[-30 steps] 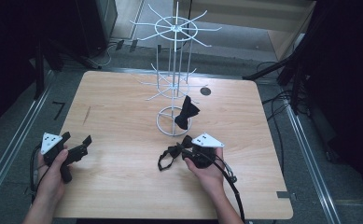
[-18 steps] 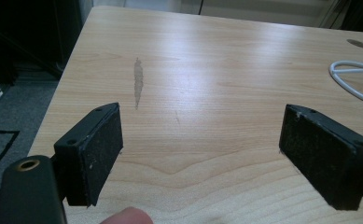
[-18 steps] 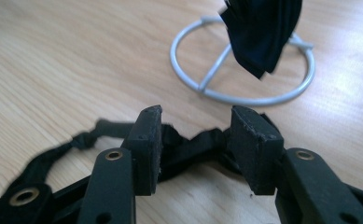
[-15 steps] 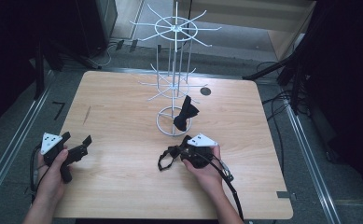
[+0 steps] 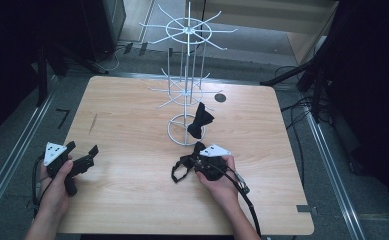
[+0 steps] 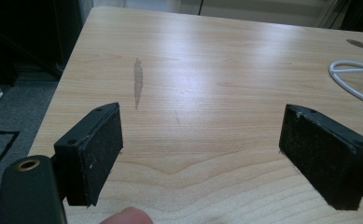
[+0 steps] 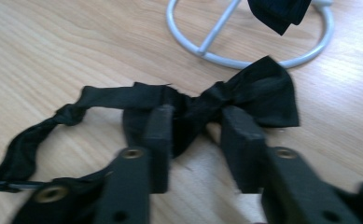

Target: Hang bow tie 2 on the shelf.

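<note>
The wooden table (image 5: 132, 125) takes up the middle of the high view, pale and scuffed by 1 dark streak at its left. At the upper centre stands a white wire rack (image 5: 187, 75), its round base ring (image 5: 179, 131) on the wood; in the right gripper view that ring (image 7: 202, 51) curves across the top of the frame. A black bow tie (image 5: 200, 120) hangs low on the rack, just right of the ring.

A second black bow tie (image 5: 184, 165) lies flat on the table, low and just right of centre in the high view, close below the ring. In the right gripper view it (image 7: 258, 93) spreads across the middle, its strap looping off toward the lower left.

The right gripper (image 5: 198, 161), held by a hand at the lower centre, reaches into this tie; its jaws have just been closing and stand narrow, 1 on each side of the knot (image 7: 195, 123), but whether the pads already press the cloth I cannot tell.

The left gripper (image 5: 82, 157) sits at the lower left, jaws wide apart over bare wood (image 6: 200, 154), holding nothing.
</note>
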A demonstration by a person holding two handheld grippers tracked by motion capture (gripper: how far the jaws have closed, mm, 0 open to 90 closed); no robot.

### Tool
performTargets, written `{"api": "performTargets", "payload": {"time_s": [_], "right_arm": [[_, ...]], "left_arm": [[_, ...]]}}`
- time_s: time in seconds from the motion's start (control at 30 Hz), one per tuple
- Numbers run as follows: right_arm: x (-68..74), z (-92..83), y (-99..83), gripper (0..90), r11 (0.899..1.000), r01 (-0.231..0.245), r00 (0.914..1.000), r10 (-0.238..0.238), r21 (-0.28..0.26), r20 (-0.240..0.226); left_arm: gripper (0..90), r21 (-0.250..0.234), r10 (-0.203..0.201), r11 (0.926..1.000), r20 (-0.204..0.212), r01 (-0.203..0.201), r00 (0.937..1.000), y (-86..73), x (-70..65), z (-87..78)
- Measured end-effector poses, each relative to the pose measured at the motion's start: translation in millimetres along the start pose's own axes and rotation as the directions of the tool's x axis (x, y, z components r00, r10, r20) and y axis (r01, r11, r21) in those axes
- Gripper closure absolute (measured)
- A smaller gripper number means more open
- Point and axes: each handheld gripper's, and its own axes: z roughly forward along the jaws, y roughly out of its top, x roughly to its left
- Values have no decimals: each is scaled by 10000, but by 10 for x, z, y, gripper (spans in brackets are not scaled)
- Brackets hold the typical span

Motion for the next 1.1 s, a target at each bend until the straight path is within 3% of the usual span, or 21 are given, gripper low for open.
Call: {"api": "performTargets", "payload": {"time_s": [0.1,0.2,0.77,1.1], "right_arm": [[13,12,2,862,10000,-4,9992,6,66,-409],[22,-1,7,900,10000,-11,9990,13,34,-439],[136,-203,128,900,9911,96,9950,-226,-1328,-969],[201,-227,153,900,9888,189,9922,-368,-1483,-1189]], "left_arm": [[140,2,2,10000,1,-2,10000,0,0,0],[140,3,1,10000,0,-1,10000,0,0,0],[140,-2,6,10000,5,-6,10000,0,0,-1],[140,4,4,10000,10,-4,10000,0,0,0]]}}
